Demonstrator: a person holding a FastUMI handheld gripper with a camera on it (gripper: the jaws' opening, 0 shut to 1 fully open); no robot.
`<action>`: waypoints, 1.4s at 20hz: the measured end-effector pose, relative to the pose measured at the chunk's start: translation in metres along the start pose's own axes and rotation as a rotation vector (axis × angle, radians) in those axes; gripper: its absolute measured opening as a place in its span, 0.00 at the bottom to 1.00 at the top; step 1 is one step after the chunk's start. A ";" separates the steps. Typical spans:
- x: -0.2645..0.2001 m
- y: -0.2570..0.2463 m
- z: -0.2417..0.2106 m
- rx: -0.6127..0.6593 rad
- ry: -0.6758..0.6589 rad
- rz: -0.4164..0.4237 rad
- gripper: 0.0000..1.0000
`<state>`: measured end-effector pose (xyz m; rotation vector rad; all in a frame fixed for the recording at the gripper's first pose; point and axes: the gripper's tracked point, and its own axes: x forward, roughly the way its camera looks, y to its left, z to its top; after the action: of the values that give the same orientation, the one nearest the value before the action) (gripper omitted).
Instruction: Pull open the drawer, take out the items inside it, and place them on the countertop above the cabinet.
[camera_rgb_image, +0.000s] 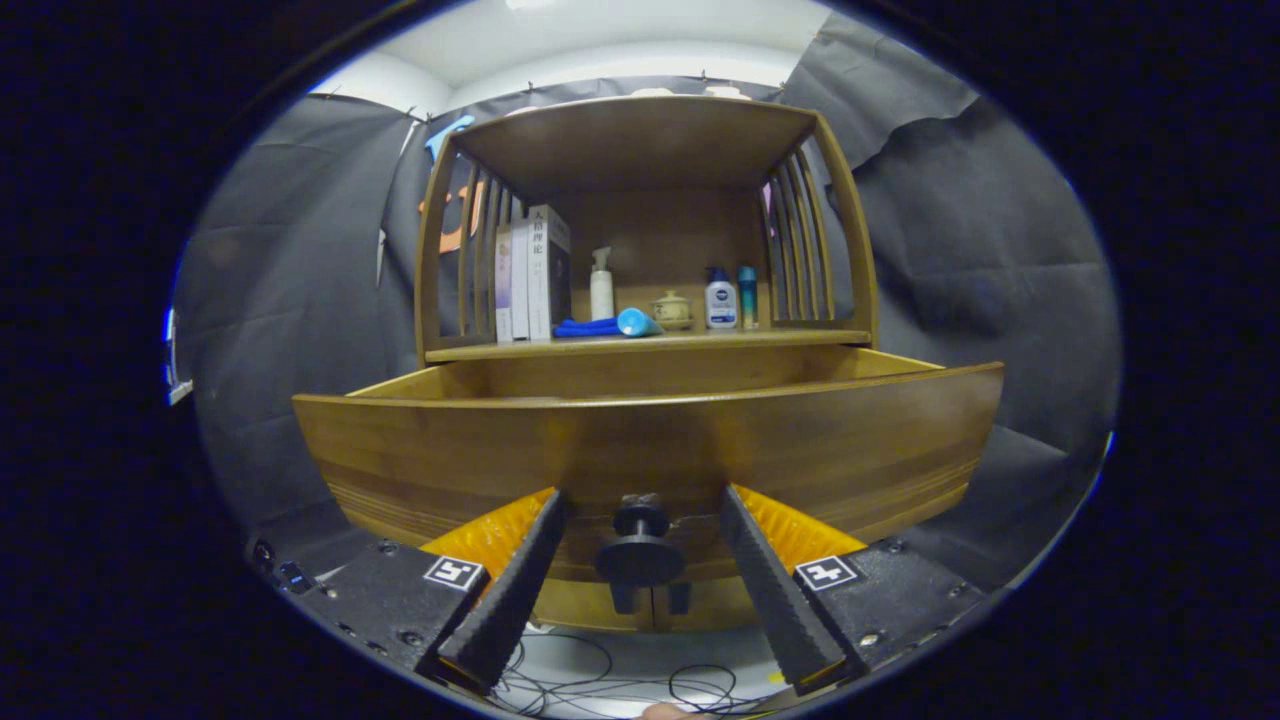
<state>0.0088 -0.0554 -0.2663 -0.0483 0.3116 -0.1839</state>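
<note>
A wooden drawer (640, 440) stands pulled out of the cabinet, its front panel right ahead of my fingers. Its black round knob (640, 545) sits between the two fingers, with a gap on each side. My gripper (640, 510) is open, and its black ribbed fingertips (545, 520) nearly touch the drawer front. The inside of the drawer is hidden behind the front panel. Above the drawer runs the wooden countertop (780, 338) of the cabinet, under a slatted shelf frame.
On the countertop stand several books (530, 275), a white spray bottle (601, 285), a blue cloth with a light blue roll (605, 326), a small lidded jar (671, 309) and two small bottles (722, 298). Cables (620, 685) lie on the white floor below.
</note>
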 end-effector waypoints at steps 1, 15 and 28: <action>0.002 0.000 -0.001 -0.004 0.001 -0.011 0.99; 0.059 0.005 0.021 -0.013 0.021 -0.015 1.00; 0.142 0.004 0.041 0.025 0.092 -0.003 0.98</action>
<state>0.1547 -0.0771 -0.2704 -0.0158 0.4010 -0.1932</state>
